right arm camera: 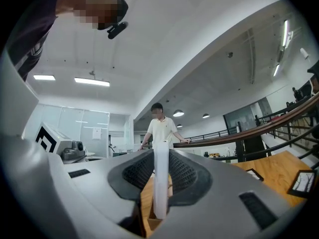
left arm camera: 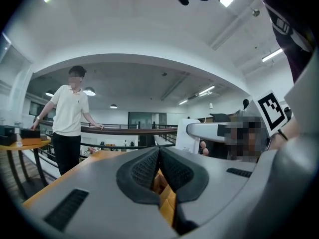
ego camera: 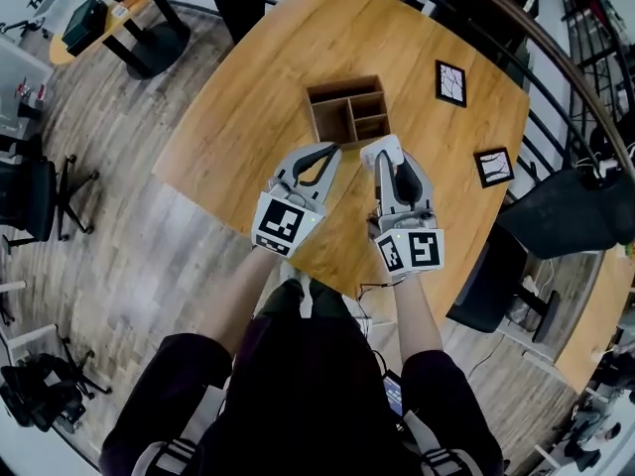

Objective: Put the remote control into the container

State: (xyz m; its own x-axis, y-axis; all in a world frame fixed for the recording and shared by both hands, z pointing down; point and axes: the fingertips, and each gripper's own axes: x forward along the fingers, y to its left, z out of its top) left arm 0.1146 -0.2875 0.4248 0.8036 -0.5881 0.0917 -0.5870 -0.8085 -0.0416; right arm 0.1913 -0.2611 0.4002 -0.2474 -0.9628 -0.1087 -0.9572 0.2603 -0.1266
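The white remote control (right arm camera: 160,183) stands on edge between the pads of my right gripper (right arm camera: 160,169), which is shut on it. From the head view its white end (ego camera: 382,150) sticks out past the right gripper (ego camera: 387,164), just short of the wooden container (ego camera: 347,112). That container has several open compartments and sits at the middle of the wooden table (ego camera: 248,117). My left gripper (ego camera: 327,153) hovers beside the right one, near the container's front edge. Its jaws (left arm camera: 158,159) are shut with nothing between them. The left gripper view also catches the remote (left arm camera: 188,136) off to the right.
Two black-framed marker cards (ego camera: 450,82) (ego camera: 493,166) lie on the table's right side. A person in a white shirt (left arm camera: 67,123) stands past the table by a railing (left arm camera: 124,130). A dark chair (ego camera: 571,211) sits off the right edge, and another table (ego camera: 109,8) stands at far left.
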